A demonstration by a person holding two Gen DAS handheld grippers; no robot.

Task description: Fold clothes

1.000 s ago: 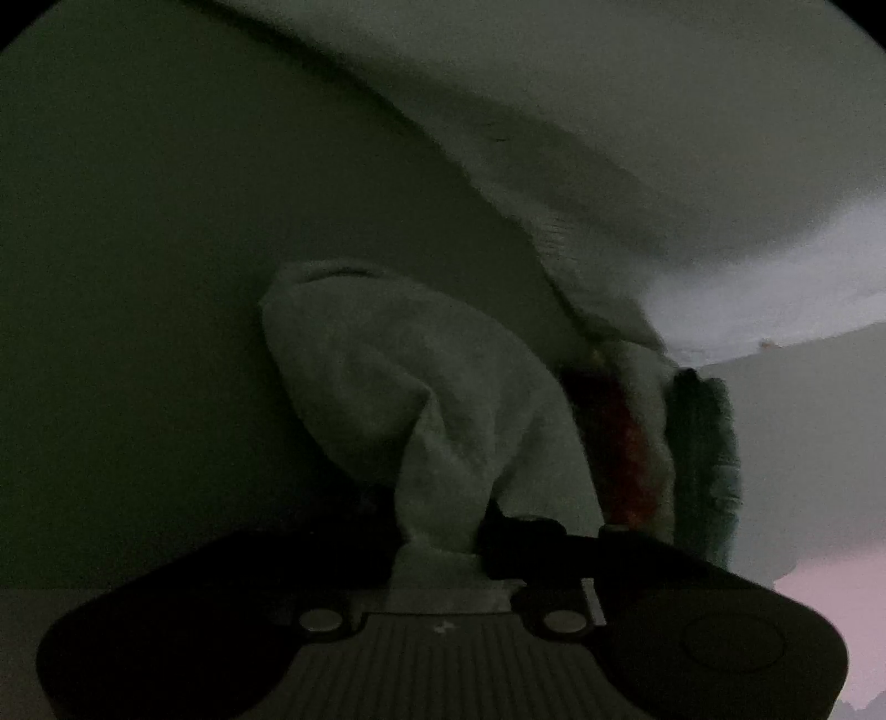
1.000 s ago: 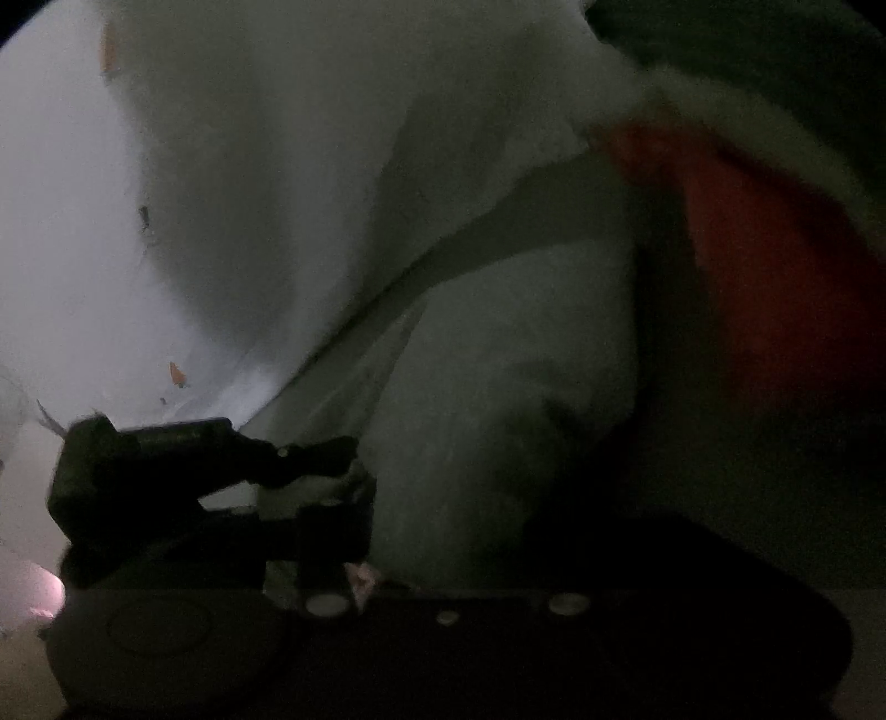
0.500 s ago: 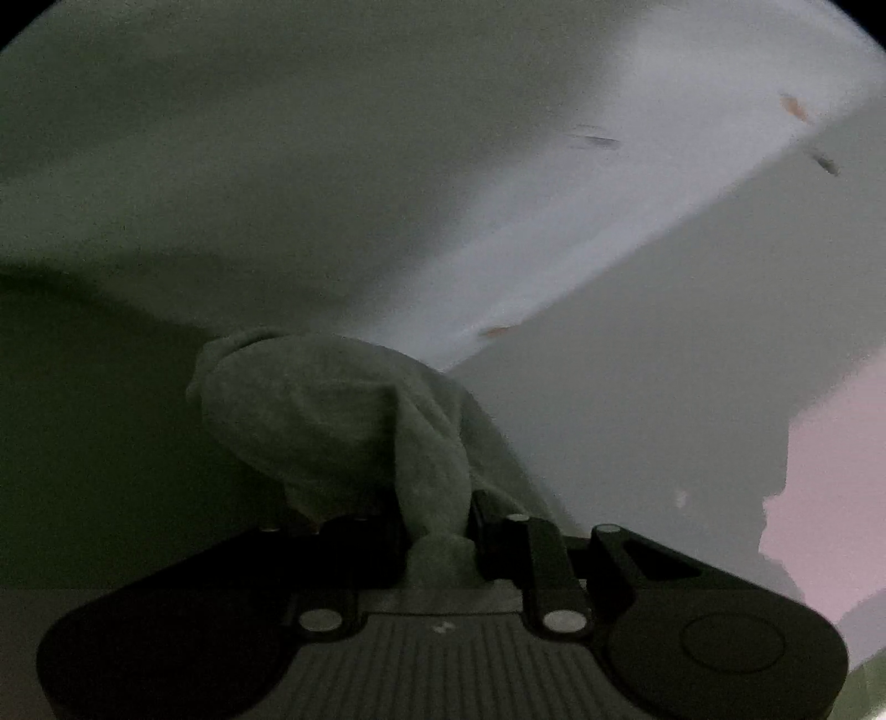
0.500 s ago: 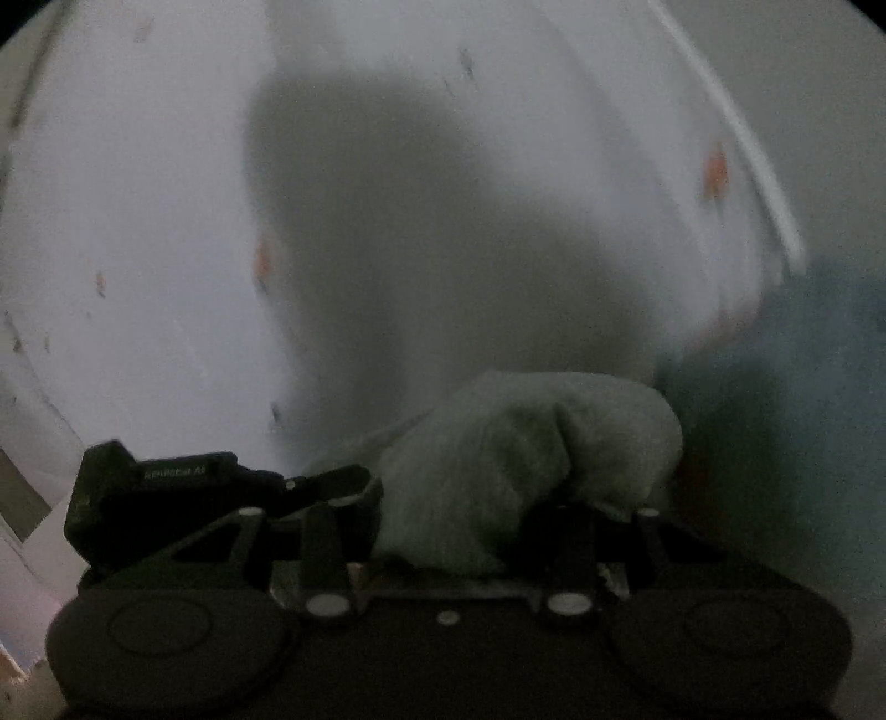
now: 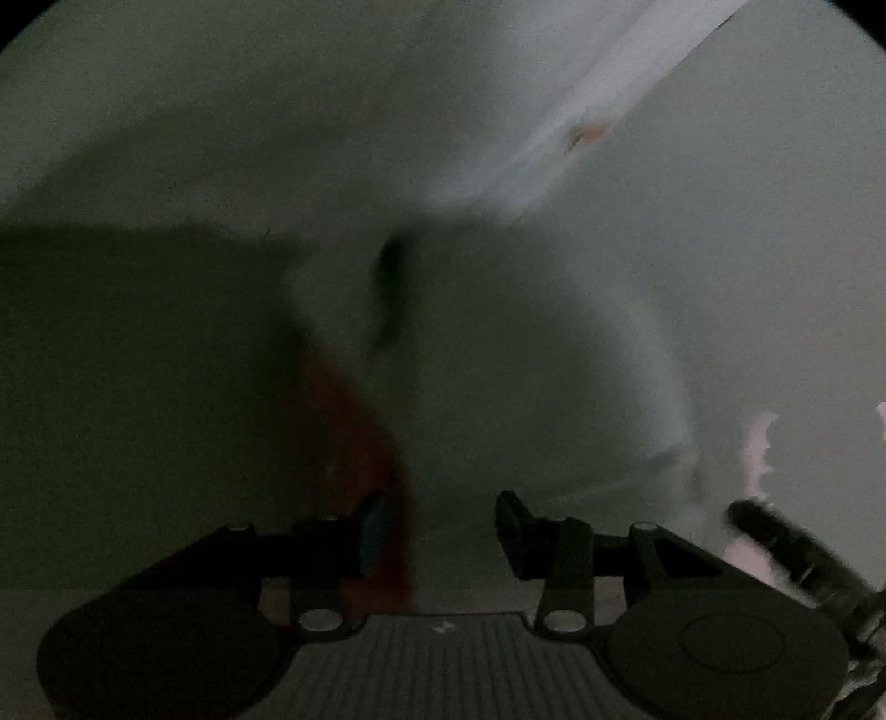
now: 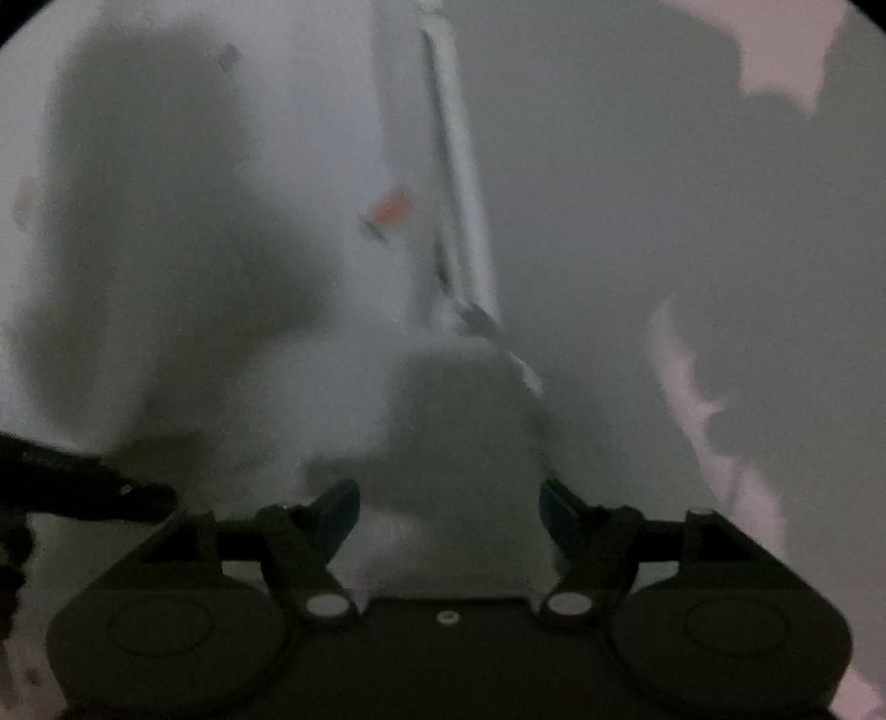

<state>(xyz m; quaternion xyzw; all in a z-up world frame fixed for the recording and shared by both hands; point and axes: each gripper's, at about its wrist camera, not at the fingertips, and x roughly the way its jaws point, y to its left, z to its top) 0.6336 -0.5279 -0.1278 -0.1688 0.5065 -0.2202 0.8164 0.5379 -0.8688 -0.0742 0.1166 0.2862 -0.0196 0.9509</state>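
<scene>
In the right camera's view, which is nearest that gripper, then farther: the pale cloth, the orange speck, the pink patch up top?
The right gripper has just been opening its jaws, pale cloth loose between them.
1. Pale cloth: right between the fingers.
2. Orange speck: farther up, slightly left.
3. Pink patch: top right corner, farthest.

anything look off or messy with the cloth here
Nothing looks damaged or spilled. The pale cloth lies in a rumpled heap, not yet a flat fold, with a red patch showing at its edge. Both the left gripper and the right gripper have just been opening, and neither grips it. The frames are dim and blurred.
</scene>
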